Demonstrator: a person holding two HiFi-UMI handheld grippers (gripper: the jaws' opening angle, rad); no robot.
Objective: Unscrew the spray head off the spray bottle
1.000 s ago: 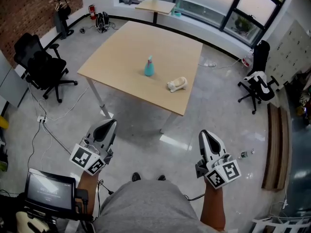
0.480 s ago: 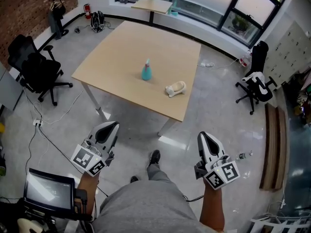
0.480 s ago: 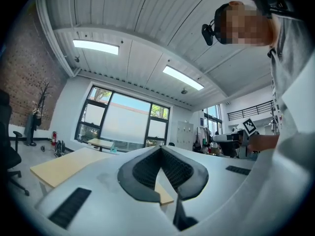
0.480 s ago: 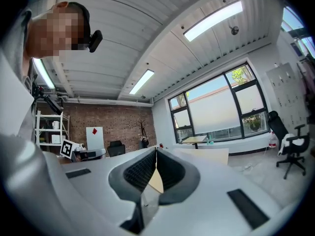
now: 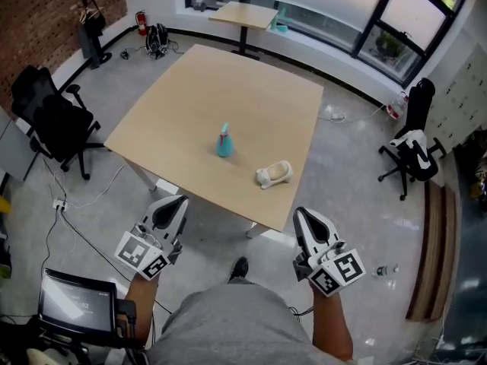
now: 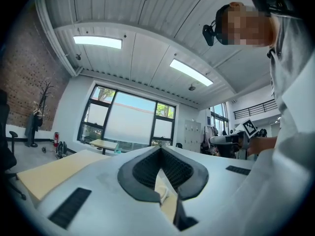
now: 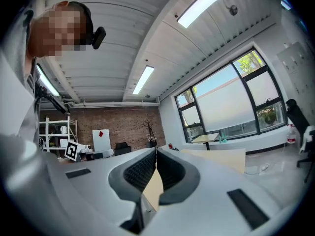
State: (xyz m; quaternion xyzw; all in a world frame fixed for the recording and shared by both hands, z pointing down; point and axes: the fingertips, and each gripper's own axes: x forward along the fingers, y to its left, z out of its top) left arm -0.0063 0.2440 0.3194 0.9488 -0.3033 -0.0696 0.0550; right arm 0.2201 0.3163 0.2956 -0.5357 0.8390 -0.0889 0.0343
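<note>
A teal spray bottle (image 5: pixel 224 142) with a pale spray head stands upright near the middle of the light wooden table (image 5: pixel 183 112) in the head view. Both grippers hang well short of the table, over the floor. My left gripper (image 5: pixel 170 206) is at the lower left, shut, with nothing between its jaws. My right gripper (image 5: pixel 305 220) is at the lower right, near the table's front edge, also shut and empty. In both gripper views the jaws (image 6: pixel 160 151) (image 7: pixel 155 154) meet at their tips and point level across the room; the bottle does not show there.
A cream-coloured object (image 5: pixel 274 175) lies on the table right of the bottle. Black office chairs (image 5: pixel 57 124) stand at the left, another chair (image 5: pixel 411 154) at the right. A small table (image 5: pixel 243 14) stands by the windows. A monitor (image 5: pixel 76 303) sits at the lower left. Cables lie on the floor.
The table and bottle have come nearer and lower in the head view as the person stepped toward them. Both grippers stayed shut; the right one shifted slightly left.
</note>
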